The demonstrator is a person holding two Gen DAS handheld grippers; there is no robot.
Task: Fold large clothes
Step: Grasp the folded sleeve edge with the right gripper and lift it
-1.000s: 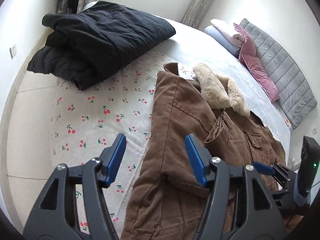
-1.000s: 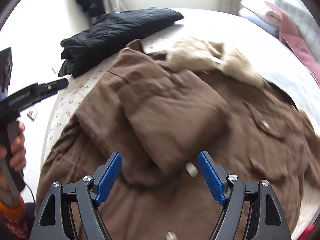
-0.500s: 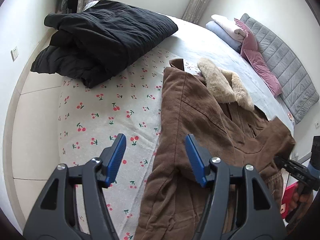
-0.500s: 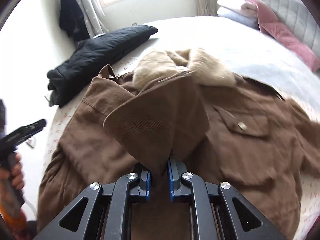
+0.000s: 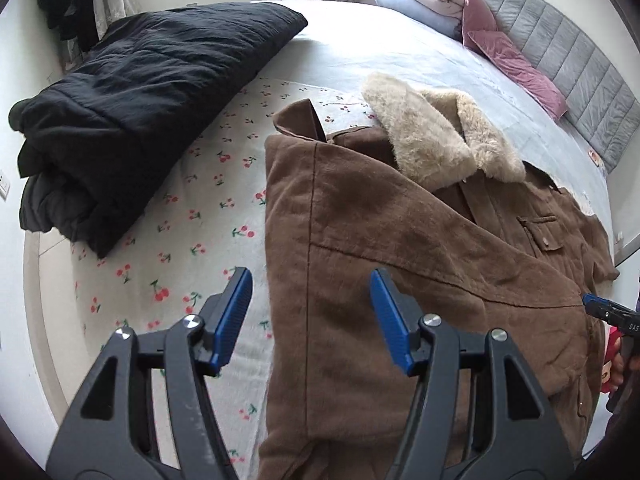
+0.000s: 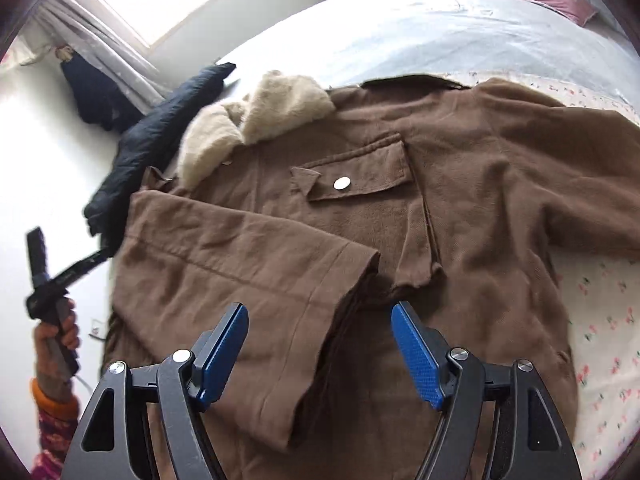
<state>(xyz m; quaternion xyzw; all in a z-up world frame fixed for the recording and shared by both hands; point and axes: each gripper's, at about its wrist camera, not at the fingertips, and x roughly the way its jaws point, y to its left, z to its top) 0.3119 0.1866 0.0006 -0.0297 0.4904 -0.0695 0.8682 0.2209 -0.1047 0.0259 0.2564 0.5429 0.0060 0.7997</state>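
The right gripper (image 6: 318, 354) hangs released over the near part of the brown coat (image 6: 400, 220); its jaws have just been opening and nothing is pressed between them, the cuff of the folded sleeve (image 6: 248, 268) lying flat on the coat's front just beyond the blue pads. The left gripper (image 5: 310, 318) also stands released, its jaws straddling the coat's left edge without pressing it. The coat lies spread on the bed (image 5: 400, 52), partly on a cherry-print sheet (image 5: 192, 248), with its beige fur collar (image 5: 436, 136) at the far end and a flapped chest pocket with a metal snap (image 6: 342, 183) right of the sleeve. The other sleeve (image 6: 560, 168) stretches out to the right, unfolded. A folded black padded coat (image 5: 132, 120) sits on the far left of the bed, apart from the brown one. Folded blankets (image 5: 420, 4) and pink pillows (image 5: 512, 56) rest against the grey headboard (image 5: 572, 64) at the far right. In the right wrist view a hand (image 6: 54, 340) with an orange cuff grips the left gripper's handle at the left edge. Half a second earlier the right jaws were clamped on the sleeve cuff, holding it up above the coat; now the sleeve lies across the chest. Before that it lay bunched on the coat's left half.
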